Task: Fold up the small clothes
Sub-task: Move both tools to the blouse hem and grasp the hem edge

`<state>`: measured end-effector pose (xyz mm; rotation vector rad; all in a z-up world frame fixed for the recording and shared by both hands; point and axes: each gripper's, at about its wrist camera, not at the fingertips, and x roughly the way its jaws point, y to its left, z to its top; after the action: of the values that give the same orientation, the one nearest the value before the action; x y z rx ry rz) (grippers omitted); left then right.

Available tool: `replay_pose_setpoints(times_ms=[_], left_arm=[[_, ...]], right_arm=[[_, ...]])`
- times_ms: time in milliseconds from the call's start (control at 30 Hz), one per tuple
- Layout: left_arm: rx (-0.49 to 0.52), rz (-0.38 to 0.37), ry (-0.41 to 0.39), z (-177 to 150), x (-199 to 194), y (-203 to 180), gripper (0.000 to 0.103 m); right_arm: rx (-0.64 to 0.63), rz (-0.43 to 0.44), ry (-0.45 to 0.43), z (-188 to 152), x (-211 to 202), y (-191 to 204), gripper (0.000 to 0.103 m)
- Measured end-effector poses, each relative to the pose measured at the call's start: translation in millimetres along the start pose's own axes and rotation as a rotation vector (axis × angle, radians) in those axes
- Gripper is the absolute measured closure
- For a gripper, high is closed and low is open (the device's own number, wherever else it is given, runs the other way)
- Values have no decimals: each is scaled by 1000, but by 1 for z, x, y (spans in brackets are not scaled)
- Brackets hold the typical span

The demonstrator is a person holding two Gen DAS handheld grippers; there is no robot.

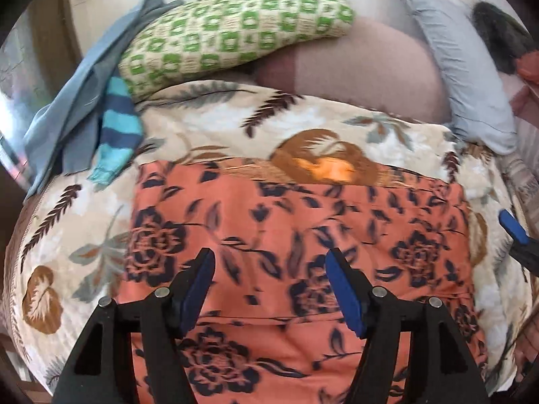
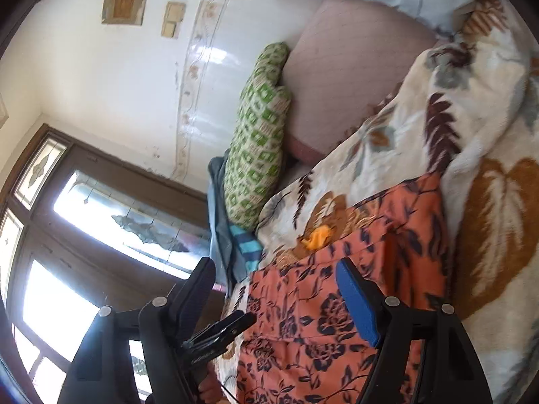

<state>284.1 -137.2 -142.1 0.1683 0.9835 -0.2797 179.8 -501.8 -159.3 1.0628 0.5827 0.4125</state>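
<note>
Left wrist: one left gripper (image 1: pixel 269 266), jaws apart, nothing between, above one orange floral garment (image 1: pixel 296 222) lying flat on one leaf-print blanket (image 1: pixel 84 235). One green pillow (image 1: pixel 232 33), one grey pillow (image 1: pixel 461 67), one striped sock (image 1: pixel 118 124).

Right wrist: one right gripper (image 2: pixel 276 286), jaws apart, empty, over garment's edge. One window (image 2: pixel 84 235).
</note>
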Motion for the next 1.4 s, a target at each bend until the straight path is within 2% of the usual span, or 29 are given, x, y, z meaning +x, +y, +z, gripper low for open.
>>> replay_pose_setpoints(times_ms=[67, 133, 200, 233, 267, 300, 333, 400, 500, 567, 633, 667, 700, 767, 800, 867, 967, 1067, 1167, 1300, 1400], left_arm=[[-53, 70, 29, -1, 13, 30, 34], [-97, 133, 89, -5, 31, 54, 34], [-116, 191, 175, -15, 54, 71, 34], [-116, 223, 221, -21, 65, 78, 34], [-117, 218, 227, -27, 69, 81, 33], [-110, 213, 191, -30, 65, 81, 32], [-92, 221, 184, -31, 62, 80, 32], [-72, 233, 185, -32, 55, 78, 32], [-75, 198, 129, -29, 37, 77, 32], [-52, 188, 81, -25, 30, 70, 32], [-32, 202, 87, -24, 38, 63, 32], [-21, 210, 127, -26, 48, 62, 32], [-13, 221, 185, -27, 66, 61, 30], [-47, 204, 149, -29, 64, 68, 26], [-47, 196, 157, -30, 60, 69, 26], [-17, 203, 175, -33, 47, 71, 26], [-13, 205, 178, -44, 16, 85, 26], [-54, 141, 177, -66, -24, 109, 26], [-71, 120, 183, -104, -59, 129, 26], [-75, 77, 212, -158, -86, 151, 26], [-99, 54, 236, -195, -95, 158, 26]], right_arm=[[1, -29, 53, -10, 23, 2, 26], [4, -116, 99, -19, 42, -4, 26], [28, -270, 153, -25, 57, -22, 26], [56, -389, 208, -29, 65, -38, 26], [88, -478, 274, -34, 72, -57, 30], [83, -454, 275, -36, 71, -63, 31], [75, -432, 259, -34, 65, -60, 31], [66, -438, 282, -34, 61, -54, 31], [30, -438, 253, -33, 56, -45, 31], [-25, -407, 235, -32, 55, -34, 31], [-72, -356, 211, -32, 55, -22, 31], [-92, -338, 208, -33, 56, -19, 30], [-104, -347, 220, -34, 60, -18, 29], [-94, -463, 318, -42, 78, -35, 22], [-105, -466, 356, -46, 84, -44, 22], [-178, -465, 334, -47, 81, -33, 22], [-199, -480, 336, -52, 74, -28, 22], [-177, -450, 322, -57, 59, -26, 22], [-169, -433, 295, -68, 31, -20, 22], [-210, -427, 239, -89, -14, -4, 22], [-174, -415, 185, -113, -52, -1, 22]])
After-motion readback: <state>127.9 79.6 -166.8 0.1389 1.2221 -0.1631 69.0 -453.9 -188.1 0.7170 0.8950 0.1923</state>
